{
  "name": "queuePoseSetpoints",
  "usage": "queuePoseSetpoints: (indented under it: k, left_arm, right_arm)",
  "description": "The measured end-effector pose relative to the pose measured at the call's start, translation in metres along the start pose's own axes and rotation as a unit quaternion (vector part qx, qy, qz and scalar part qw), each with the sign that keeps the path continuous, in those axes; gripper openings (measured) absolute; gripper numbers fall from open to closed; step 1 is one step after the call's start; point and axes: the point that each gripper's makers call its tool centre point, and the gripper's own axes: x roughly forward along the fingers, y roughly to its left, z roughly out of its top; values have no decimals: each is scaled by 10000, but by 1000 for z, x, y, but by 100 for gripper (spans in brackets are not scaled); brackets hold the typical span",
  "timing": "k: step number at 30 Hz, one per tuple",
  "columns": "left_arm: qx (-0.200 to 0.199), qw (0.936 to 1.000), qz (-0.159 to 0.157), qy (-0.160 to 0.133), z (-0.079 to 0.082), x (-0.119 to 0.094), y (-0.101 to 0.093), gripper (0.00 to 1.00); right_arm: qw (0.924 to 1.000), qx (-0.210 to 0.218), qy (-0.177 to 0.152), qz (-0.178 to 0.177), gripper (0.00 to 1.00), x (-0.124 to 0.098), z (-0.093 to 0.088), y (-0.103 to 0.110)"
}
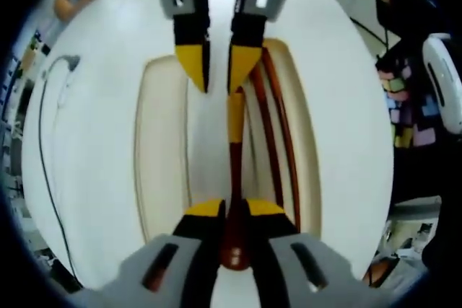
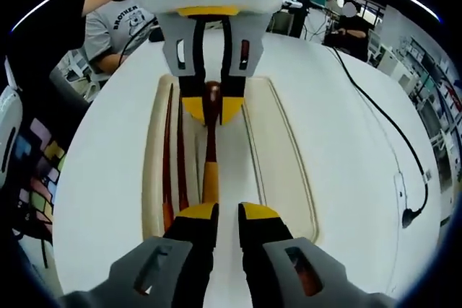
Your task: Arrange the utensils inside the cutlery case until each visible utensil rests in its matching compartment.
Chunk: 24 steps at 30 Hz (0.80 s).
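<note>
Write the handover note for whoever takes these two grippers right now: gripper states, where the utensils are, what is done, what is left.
Left gripper: shut on the wooden utensil, gripping its brown end over the cutlery case.
Right gripper: jaws apart, holding nothing, hovering at the utensil's opposite end.
Utensil: brown handle with a yellow band, lying along the case's middle section; whether it has touched down cannot be told.
Chopsticks: a reddish-brown pair already lies in the narrow side compartment.
Case sits on the round white table.
Done: chopsticks placed.
Left: probably set the held utensil into its compartment, release, and check that it lies flat.
</note>
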Motion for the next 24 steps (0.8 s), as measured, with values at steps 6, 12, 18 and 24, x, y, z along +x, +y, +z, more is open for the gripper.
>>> queuePoseSetpoints:
  k: [6, 12, 18, 24]
  left_arm:
    - [-4, 10000, 30, 5, -1, 1, 3, 8]
    - [-59, 10000, 20, -5, -2, 0, 4, 7]
    - [-86, 9995, 92, -299, 5, 0, 7, 7]
    - [-82, 9994, 111, -310, 8, 0, 6, 6]
  right_arm:
    - [10000, -62, 14, 50, 11, 2, 3, -2]
    - [9999, -4, -61, 84, 12, 2, 9, -5]
    - [9994, 125, -240, 221, 11, 1, 14, -4]
    - [9993, 99, -204, 282, 12, 0, 10, 0]
